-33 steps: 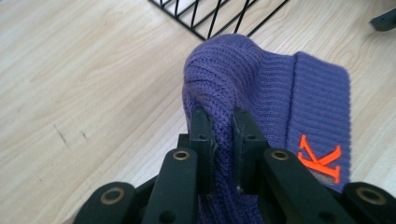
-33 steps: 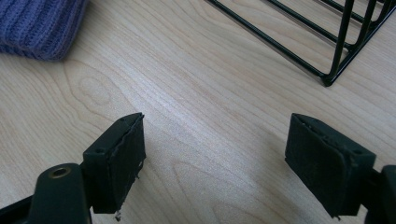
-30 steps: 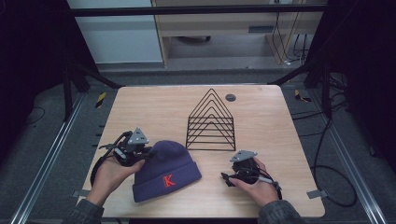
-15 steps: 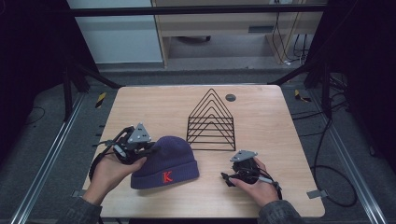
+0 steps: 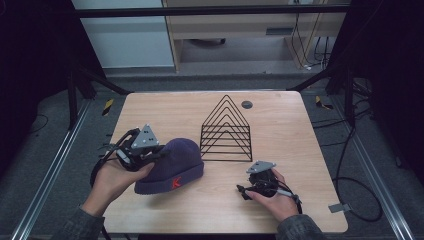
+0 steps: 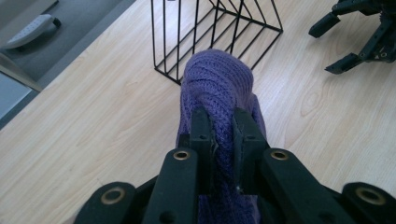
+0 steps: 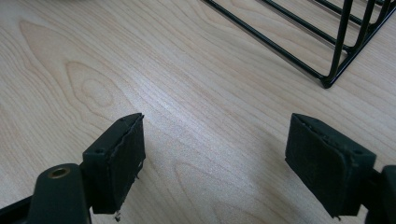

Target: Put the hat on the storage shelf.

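A purple knitted beanie (image 5: 175,165) with a red letter on its cuff lies at the front left of the wooden table (image 5: 295,130). My left gripper (image 5: 159,153) is shut on the beanie's crown and holds that end raised off the wood. In the left gripper view the knit (image 6: 217,81) is bunched between the two black jaws of the left gripper (image 6: 223,125). My right gripper (image 5: 242,191) rests low at the front right, open and apart from the beanie. The right gripper view shows the right gripper (image 7: 215,156) with only bare wood between its pads.
A black wire rack (image 5: 226,131) of nested triangles stands at the table's middle, just behind both grippers; its corner (image 7: 336,46) is close ahead of the right jaws. A small dark disc (image 5: 246,104) lies near the far edge. Cables run over the floor at the right.
My left gripper has risen and pulled the beanie's crown up with it, so the hat now bunches and tilts. The right gripper has kept still.
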`<state>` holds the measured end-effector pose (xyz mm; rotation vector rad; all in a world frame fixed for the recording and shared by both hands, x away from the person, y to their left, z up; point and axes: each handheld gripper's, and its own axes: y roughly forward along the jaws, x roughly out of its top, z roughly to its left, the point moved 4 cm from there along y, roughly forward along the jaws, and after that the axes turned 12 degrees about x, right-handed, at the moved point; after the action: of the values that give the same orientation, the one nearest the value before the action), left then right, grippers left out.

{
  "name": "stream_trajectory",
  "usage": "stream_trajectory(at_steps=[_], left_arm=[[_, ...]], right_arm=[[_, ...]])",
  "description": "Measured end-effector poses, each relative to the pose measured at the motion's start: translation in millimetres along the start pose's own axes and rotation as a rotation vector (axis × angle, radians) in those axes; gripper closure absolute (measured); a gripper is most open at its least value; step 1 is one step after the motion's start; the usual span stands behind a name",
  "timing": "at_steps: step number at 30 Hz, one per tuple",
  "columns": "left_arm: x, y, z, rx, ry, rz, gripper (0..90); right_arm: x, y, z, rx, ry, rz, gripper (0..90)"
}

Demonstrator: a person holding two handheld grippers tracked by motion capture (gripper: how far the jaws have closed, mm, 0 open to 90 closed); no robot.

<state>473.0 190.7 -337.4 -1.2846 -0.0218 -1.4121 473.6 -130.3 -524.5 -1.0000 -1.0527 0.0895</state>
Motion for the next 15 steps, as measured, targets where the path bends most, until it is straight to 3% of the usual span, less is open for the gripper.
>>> stream_trajectory(at_steps=[15], left_arm=[[24.9,-24.3,15.1,0.03,0.019,-0.045,80.4]], right_arm=[[1.3,-1.9,1.9,0.003,-0.004,-0.011,19.9]])
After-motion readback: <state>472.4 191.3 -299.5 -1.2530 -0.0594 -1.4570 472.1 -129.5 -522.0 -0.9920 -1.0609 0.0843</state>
